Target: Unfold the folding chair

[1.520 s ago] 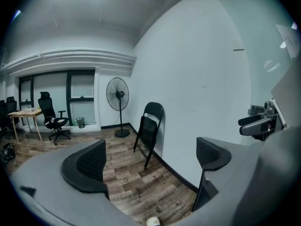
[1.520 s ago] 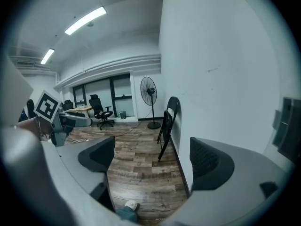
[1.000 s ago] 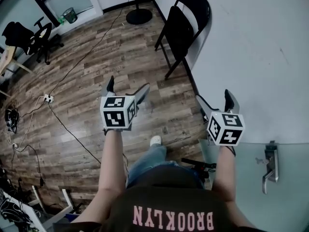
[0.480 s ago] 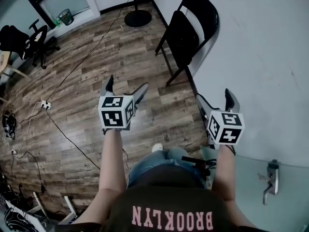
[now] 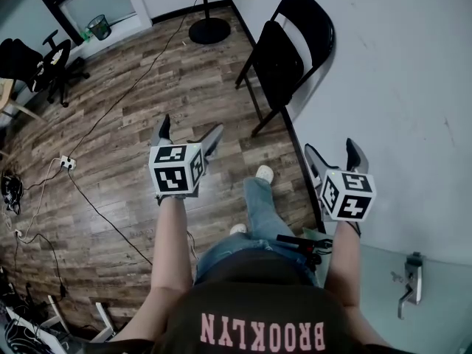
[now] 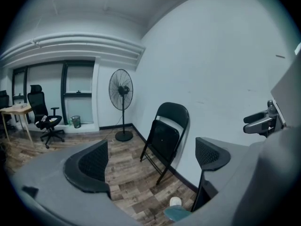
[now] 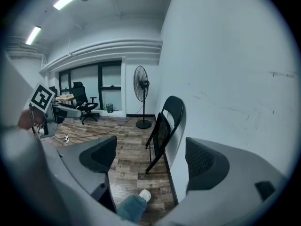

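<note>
Folding chair (image 5: 289, 46) at top centre of the head view, folded, leaning on the wall. Left gripper (image 5: 186, 139) and right gripper (image 5: 333, 154) both wide, empty, well short of it.

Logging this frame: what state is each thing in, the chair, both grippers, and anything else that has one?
folding chair: folded, upright, leaning at the wall, untouched.
left gripper: open, empty, short of the chair.
right gripper: open, empty, short of the chair.
floor fan: upright; running or not, cannot tell.
office chair: upright, unoccupied.
waste bin: upright.
</note>
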Tool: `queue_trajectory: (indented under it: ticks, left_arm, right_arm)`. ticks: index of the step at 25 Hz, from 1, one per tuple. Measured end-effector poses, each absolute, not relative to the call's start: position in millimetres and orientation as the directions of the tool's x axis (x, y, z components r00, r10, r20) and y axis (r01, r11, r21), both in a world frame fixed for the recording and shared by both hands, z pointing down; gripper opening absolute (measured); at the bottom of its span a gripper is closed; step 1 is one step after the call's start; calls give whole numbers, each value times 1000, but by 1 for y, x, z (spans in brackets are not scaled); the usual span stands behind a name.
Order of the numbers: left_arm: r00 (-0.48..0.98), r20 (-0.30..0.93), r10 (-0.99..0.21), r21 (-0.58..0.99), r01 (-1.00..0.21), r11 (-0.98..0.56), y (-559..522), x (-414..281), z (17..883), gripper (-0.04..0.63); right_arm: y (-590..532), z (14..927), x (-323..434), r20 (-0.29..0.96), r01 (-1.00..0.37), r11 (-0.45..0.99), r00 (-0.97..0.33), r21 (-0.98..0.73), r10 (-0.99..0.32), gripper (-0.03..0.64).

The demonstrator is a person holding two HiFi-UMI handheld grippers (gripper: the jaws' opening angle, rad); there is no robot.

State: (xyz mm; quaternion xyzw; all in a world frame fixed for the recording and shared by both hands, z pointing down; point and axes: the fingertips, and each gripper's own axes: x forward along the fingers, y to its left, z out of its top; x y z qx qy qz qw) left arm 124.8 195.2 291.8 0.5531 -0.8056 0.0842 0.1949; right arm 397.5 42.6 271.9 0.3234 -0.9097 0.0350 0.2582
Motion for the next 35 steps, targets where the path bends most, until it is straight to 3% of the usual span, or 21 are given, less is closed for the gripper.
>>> queue_trajectory:
  ticks: [16, 35]
  left_arm:
    - [-332, 423, -843, 27, -926, 377, 103, 85, 291, 565]
    - [-284, 490, -824, -1, -946, 325, -112, 5, 305, 565]
  right_arm:
    - [-67, 264, 353, 405, -631, 772, -687, 80, -603, 431]
    - [-285, 273, 248, 434, -620, 782, -691, 56, -579, 414]
